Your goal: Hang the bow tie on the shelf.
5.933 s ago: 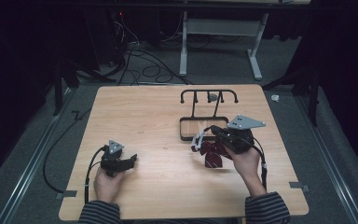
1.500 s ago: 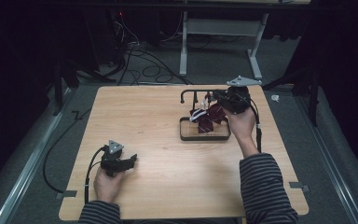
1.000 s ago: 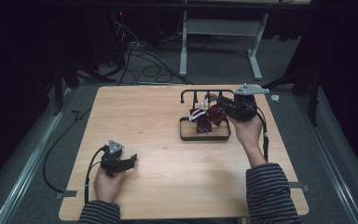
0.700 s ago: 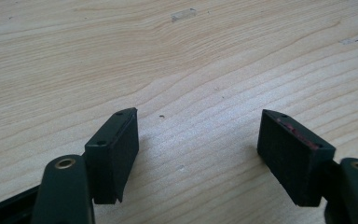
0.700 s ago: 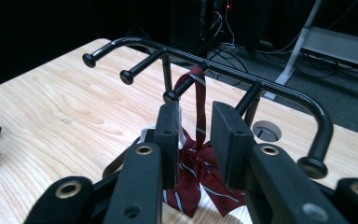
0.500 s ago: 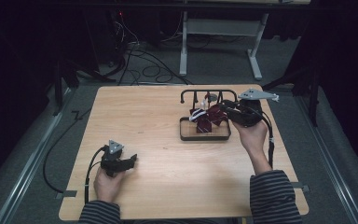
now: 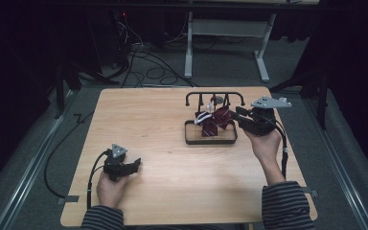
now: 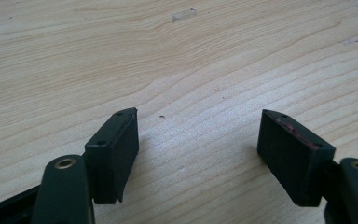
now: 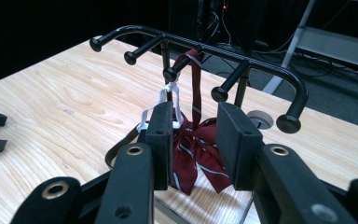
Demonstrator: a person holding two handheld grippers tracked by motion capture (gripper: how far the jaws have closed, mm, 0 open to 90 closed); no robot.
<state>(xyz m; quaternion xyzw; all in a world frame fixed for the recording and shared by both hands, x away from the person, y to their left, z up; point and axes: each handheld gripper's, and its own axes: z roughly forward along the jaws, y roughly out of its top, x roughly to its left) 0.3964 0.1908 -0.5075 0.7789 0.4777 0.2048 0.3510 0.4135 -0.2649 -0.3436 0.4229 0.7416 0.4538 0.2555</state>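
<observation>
At lower left of the high view, the left gripper [image 7: 133,166] lay on the wooden table [image 7: 163,191] under the person's left hand [image 7: 109,188], a striped sleeve [image 7: 102,218] showing at the bottom edge and a black cable [image 7: 93,175] looping from the gripper toward the table's near edge. Its own view looked down on bare wood grain [image 8: 177,60], with the two black jaws set wide apart and nothing between them; a reddish smear marked the top edge of the right-hand pad [image 8: 294,158]. Toward the upper centre of the high view, a black rack [image 7: 214,96] with a row of knobbed pegs stood at the back of a dark shallow tray [image 7: 211,141]. A maroon striped bow tie [image 7: 215,122] hung from the rack over the tray, its white plastic clip [image 7: 201,117] to the left of the bow. Just right of it, the right gripper [image 7: 235,115], carried by the right hand [image 7: 266,143], pointed leftward at the tie, a grey three-cornered plate [image 7: 270,102] on top. In the right gripper view, the tie's strap [image 9: 196,84] was looped over the middle peg [image 9: 179,67], the white clip [image 9: 168,105] hung beside it, and the bow [image 9: 198,149] lay in the gap between the jaws, which stood partly apart and were not pressed on the cloth.
</observation>
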